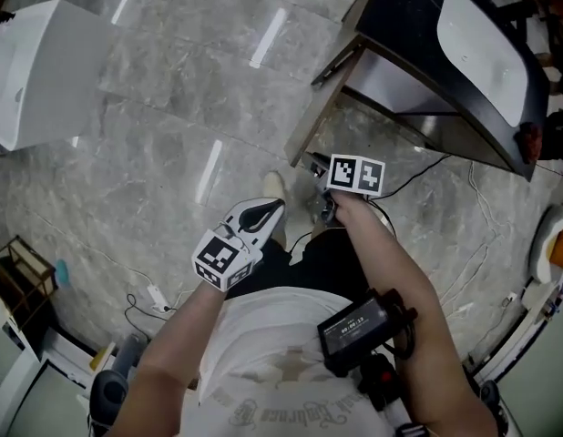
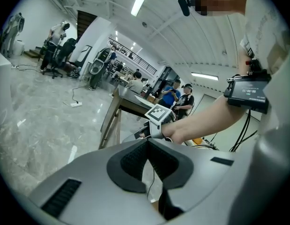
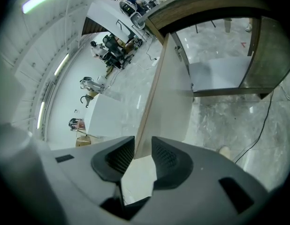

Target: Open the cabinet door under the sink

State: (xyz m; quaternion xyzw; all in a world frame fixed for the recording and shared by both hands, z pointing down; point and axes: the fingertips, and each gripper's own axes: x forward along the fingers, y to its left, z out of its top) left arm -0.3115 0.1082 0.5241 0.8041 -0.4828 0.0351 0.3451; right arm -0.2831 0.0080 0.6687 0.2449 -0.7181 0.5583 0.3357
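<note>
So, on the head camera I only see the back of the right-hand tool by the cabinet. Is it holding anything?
Observer: Yes, the right gripper has its jaws shut on the edge of the door.
Visitor: And the left one?
Observer: The left gripper has its jaws together, with nothing between them.
Visitor: Anyone else around?
Observer: Its view shows several people standing in the background.

the right gripper [image 3: 142, 146] hides the lower edge of the cabinet door [image 3: 166, 102].
</note>
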